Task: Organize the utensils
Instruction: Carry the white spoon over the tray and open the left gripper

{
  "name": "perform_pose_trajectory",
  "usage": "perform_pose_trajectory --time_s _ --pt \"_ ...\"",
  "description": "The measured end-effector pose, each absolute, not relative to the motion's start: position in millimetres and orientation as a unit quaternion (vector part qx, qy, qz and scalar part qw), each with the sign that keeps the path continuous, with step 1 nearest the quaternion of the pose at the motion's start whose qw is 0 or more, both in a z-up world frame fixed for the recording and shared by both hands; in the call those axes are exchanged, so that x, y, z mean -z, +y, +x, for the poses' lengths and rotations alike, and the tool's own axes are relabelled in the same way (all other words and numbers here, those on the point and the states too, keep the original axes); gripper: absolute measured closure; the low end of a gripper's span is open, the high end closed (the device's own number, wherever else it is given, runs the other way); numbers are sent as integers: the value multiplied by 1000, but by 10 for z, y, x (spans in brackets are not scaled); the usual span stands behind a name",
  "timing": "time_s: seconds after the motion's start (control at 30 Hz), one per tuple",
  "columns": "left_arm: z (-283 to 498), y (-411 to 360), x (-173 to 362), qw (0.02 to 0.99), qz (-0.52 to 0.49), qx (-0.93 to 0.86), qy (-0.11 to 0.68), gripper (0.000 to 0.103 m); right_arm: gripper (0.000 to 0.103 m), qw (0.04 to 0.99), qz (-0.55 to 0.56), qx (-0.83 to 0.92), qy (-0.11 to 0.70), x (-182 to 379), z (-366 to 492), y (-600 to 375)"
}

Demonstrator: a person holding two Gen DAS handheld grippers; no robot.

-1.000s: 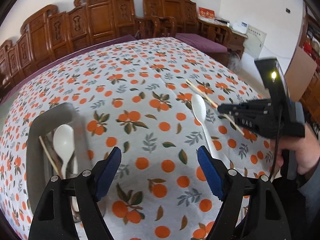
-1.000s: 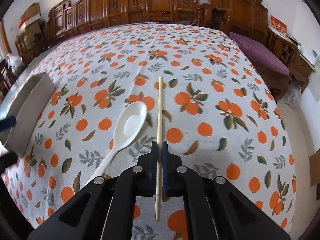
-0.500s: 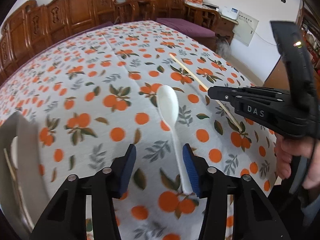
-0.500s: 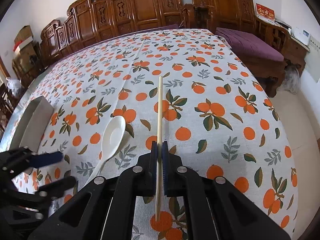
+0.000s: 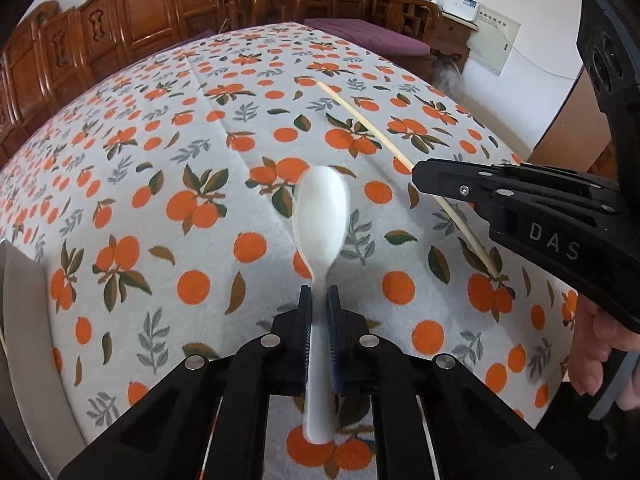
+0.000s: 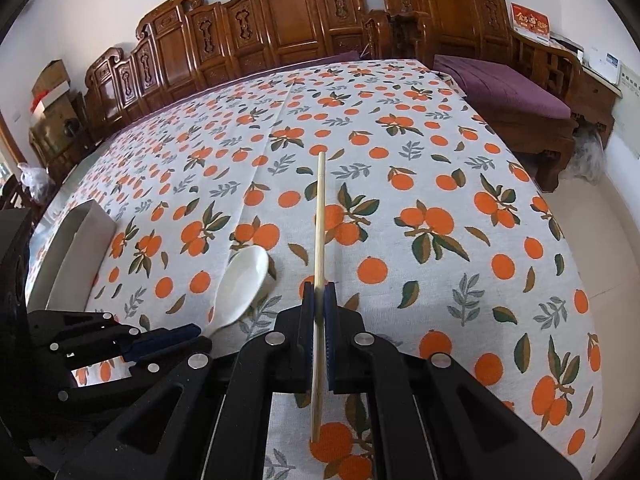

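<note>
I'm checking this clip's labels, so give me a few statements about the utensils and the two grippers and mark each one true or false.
1. The left gripper is shut on the handle of the white spoon. True; its jaws have just been closing onto it.
2. The right gripper is open and holds nothing. False: it is shut on a wooden chopstick.
3. The chopstick sticks out past the right gripper on both sides. True.
4. The tablecloth is plain blue. False: it is white with oranges and leaves.
5. The grey tray lies to the right of the chopstick in the right wrist view. False: it is at the left edge.
</note>
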State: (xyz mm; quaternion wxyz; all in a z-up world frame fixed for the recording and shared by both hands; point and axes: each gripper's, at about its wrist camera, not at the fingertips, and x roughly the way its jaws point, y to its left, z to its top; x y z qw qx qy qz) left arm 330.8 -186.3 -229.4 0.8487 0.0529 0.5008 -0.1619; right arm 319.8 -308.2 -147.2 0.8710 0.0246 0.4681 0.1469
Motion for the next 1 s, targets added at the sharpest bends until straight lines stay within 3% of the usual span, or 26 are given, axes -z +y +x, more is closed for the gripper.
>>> perform_pose_trajectory --time_s 0.4,1.0 --pt "2965 -1368 1928 861 59 125 489 97 97 869 0 -172 465 1415 3047 -2764" --pt "2612 -360 1267 894 30 60 443 97 97 868 -74 -229 435 823 2731 -1944"
